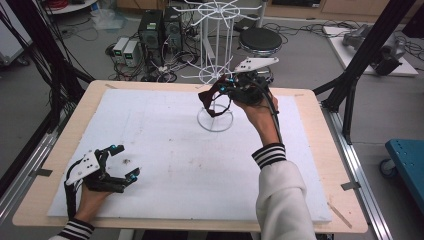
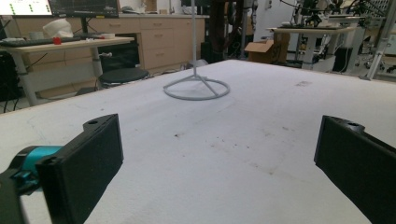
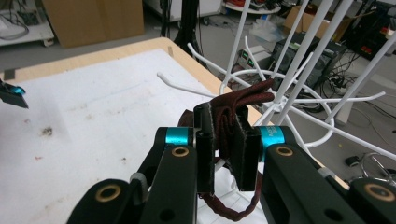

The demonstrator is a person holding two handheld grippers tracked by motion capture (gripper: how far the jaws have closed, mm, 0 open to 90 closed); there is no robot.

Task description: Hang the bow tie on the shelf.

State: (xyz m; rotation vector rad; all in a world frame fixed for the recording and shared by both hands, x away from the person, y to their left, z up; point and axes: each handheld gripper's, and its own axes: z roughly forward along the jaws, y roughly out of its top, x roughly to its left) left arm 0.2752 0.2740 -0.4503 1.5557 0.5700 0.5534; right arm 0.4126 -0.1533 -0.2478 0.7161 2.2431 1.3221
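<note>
1. A white mat (image 1: 165, 145), lightly stained, covers the wooden tabletop (image 1: 325, 165).
2. The left claw (image 1: 117, 170) rests at the mat's near left corner, jaws spread wide and empty.
3. The right claw (image 3: 223, 140) is clenched on a dark red strap (image 3: 233, 109), held above the ring base of a white wire rack (image 1: 215, 120).
4. Computers (image 1: 160, 30), cables and a stool (image 1: 260, 40) stand on the floor beyond.

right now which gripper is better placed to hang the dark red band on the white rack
Right. The right gripper is clamped on the dark red band beside the white rack's prongs; the left gripper sits open at the table's near corner.
</note>
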